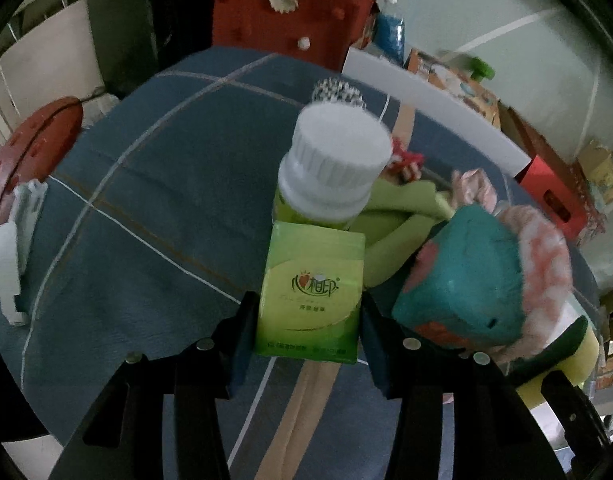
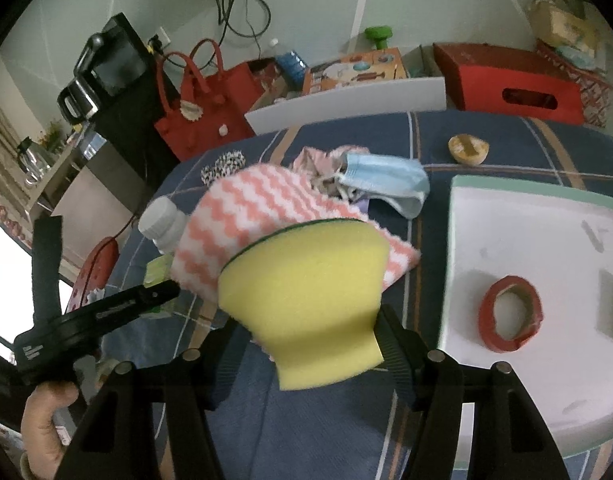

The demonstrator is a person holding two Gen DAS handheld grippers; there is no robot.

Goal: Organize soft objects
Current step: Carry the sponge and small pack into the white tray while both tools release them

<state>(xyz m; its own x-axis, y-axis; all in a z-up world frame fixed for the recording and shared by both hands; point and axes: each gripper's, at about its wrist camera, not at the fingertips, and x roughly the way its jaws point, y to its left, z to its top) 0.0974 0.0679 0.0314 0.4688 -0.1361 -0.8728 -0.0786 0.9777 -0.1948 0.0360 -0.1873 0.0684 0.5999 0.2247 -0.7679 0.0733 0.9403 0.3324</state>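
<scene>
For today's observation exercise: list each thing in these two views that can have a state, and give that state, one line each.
left gripper: shut on tissue pack
tissue pack: held, upright
right gripper: shut on sponge
sponge: squeezed at its near end
white-capped bottle: capped
face mask: crumpled on the cloth
tape roll: lying flat on white tray

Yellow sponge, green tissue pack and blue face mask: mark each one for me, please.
Yellow sponge (image 2: 306,300): right wrist view, middle of its yellow face, above the squeezed waist.
Green tissue pack (image 1: 310,300): left wrist view, centre of the printed front.
Blue face mask (image 2: 390,178): right wrist view, middle of the pleated panel.
</scene>
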